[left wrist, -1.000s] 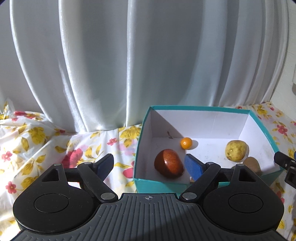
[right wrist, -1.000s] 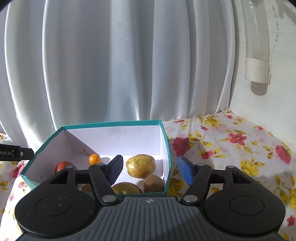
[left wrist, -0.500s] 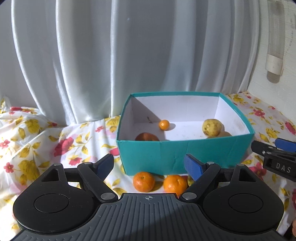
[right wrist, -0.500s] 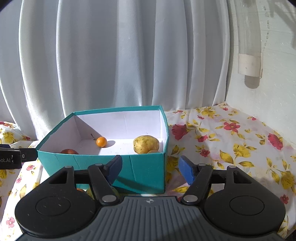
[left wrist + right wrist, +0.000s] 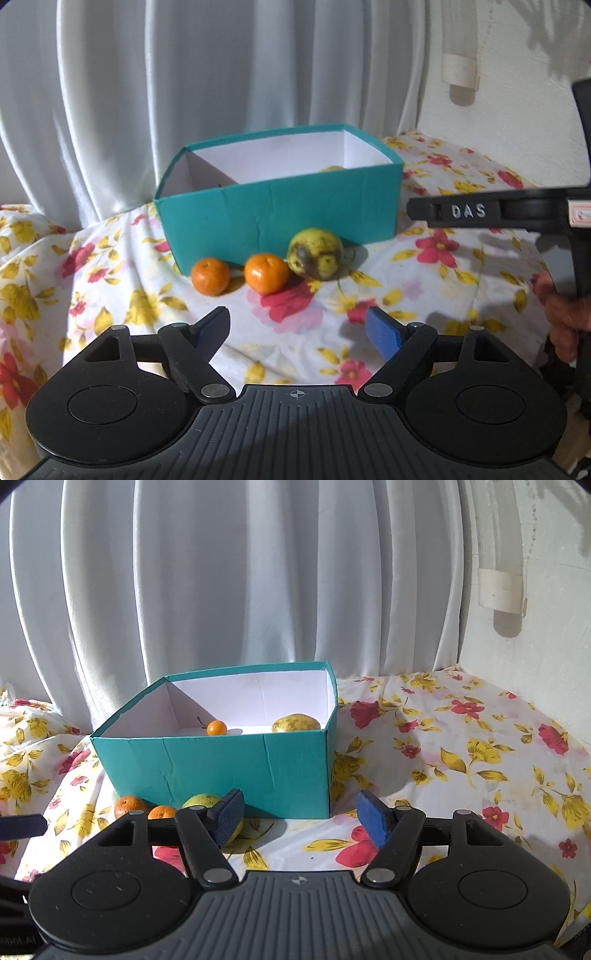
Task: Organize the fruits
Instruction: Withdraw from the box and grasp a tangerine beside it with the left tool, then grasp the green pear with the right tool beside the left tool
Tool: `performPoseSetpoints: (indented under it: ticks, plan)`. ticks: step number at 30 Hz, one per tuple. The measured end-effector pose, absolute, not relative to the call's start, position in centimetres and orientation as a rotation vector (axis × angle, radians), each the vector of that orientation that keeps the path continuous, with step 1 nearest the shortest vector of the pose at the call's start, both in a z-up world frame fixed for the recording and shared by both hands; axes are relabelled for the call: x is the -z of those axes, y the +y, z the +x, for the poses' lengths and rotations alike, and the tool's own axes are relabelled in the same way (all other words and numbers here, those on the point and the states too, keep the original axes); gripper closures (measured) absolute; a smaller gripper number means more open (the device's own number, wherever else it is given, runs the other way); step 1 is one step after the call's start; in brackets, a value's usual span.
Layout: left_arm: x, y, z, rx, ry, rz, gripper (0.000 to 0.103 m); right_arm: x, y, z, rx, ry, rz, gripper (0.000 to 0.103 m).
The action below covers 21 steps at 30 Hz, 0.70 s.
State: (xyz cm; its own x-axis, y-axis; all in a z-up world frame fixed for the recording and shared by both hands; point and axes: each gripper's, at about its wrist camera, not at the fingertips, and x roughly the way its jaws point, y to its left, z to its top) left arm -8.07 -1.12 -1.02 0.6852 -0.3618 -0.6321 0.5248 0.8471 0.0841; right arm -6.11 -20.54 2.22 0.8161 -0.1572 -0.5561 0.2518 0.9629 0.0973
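Note:
A teal box [image 5: 280, 212] with a white inside stands on the flowered cloth. Two small oranges [image 5: 209, 276] [image 5: 266, 273] and a spotted yellow-green fruit [image 5: 316, 253] lie in front of it. In the right wrist view the box [image 5: 229, 764] holds a small orange berry [image 5: 216, 727] and a yellow fruit [image 5: 296, 723]. My left gripper [image 5: 297, 330] is open and empty, a little short of the oranges. My right gripper [image 5: 299, 818] is open and empty before the box's right corner; it also shows in the left wrist view [image 5: 491, 212].
White curtains hang behind the box. A white wall with a pipe [image 5: 498, 579] stands at the right. The flowered cloth [image 5: 461, 746] spreads to the right of the box. A hand [image 5: 565, 317] shows at the right edge.
Both grippers have drawn back from above the box and dropped lower. The box's front wall and the fruits in front of it have come into view.

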Motion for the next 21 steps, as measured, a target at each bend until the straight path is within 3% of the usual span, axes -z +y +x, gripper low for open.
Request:
performPoseSetpoints:
  ticks: [8,11,14,15,21]
  plan:
    - [3.8,-2.0,-11.1,0.605,0.742,0.287,0.033,-0.9,-20.8,-6.8,0.182,0.614,0.166,0.035]
    - [4.3,-2.2,-11.2,0.612,0.771,0.290,0.046,-0.7,-20.7,-6.9,0.171,0.622,0.161,0.035]
    - [4.7,-2.3,-11.1,0.624,0.792,0.294,0.052,-0.5,-20.5,-7.0,0.164,0.626,0.162,0.035]
    - [4.9,-2.5,-11.1,0.629,0.801,0.299,0.060,-0.5,-20.4,-7.0,0.160,0.628,0.161,0.035]
    - [5.5,-2.9,-10.6,0.687,0.812,0.296,0.062,-0.2,-19.9,-6.6,0.152,0.643,0.157,0.035]
